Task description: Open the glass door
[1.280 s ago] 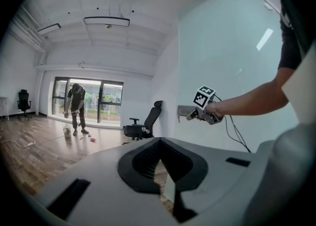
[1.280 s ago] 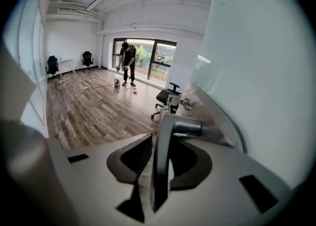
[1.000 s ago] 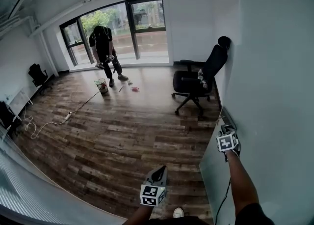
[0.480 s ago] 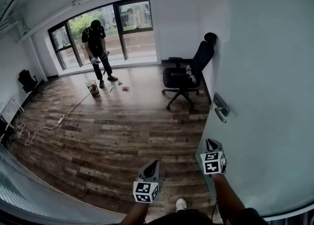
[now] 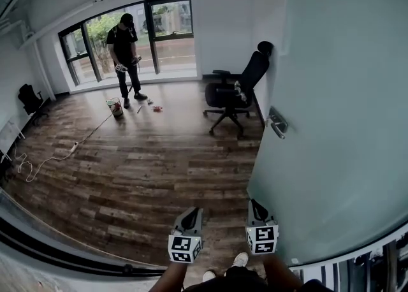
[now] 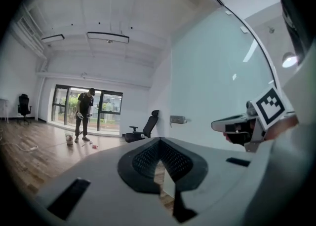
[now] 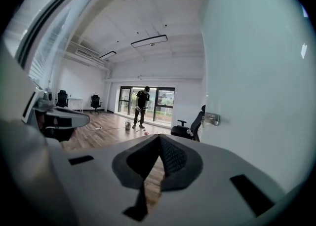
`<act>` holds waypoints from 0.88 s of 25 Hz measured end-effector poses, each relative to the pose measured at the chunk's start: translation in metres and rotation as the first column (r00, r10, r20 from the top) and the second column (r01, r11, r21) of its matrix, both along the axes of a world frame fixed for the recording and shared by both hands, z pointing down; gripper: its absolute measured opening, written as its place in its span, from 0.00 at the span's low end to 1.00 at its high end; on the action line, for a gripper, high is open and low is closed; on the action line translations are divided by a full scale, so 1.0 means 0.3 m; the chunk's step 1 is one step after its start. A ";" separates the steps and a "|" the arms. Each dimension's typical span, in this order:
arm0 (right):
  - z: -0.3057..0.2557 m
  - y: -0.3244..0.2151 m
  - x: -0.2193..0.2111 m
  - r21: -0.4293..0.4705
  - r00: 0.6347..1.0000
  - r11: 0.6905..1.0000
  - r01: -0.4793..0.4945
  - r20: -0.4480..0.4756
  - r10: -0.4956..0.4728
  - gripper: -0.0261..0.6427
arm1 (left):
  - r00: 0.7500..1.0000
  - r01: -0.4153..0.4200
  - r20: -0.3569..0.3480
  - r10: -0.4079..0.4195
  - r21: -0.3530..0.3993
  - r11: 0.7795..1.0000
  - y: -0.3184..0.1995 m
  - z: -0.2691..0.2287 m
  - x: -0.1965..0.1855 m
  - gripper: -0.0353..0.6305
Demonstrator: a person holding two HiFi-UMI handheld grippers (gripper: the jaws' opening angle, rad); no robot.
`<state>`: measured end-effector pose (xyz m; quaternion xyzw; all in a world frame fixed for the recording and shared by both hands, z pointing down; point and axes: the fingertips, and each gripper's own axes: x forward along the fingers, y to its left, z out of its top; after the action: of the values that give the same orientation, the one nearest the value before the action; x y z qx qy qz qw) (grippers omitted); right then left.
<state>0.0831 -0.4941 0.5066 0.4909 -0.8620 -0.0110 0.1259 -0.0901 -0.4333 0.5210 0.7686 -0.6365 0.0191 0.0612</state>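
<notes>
We held our left gripper [image 5: 193, 213] and right gripper [image 5: 255, 208] low and side by side over the wood floor [image 5: 140, 163]. The left jaws were closed tight with nothing in them. The right jaws had just closed, and nothing was in them either. The glass door [image 5: 331, 125] stood on our right, near the right gripper. Its handle [image 5: 276, 122] was well apart from both grippers. Far off, a person [image 5: 124, 61] stood by the windows [image 5: 167, 26]. A black chair [image 5: 233, 93] sat near the door.
</notes>
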 end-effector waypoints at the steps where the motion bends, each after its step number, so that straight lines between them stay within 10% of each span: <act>1: -0.005 0.035 0.005 -0.003 1.000 1.000 0.001 0.011 -0.001 0.06 | 1.000 -0.004 -0.010 0.004 -0.002 1.000 0.025 -0.005 0.016 0.05; 22: -0.021 0.915 0.530 0.078 0.997 0.995 0.061 0.038 -0.064 0.06 | 1.000 0.002 -0.016 -0.002 -0.004 1.000 0.804 -0.055 0.587 0.05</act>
<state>0.2422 -0.2197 0.5003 0.4685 -0.8782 -0.0379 0.0890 0.0859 -0.1921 0.5044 0.7681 -0.6366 0.0142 0.0676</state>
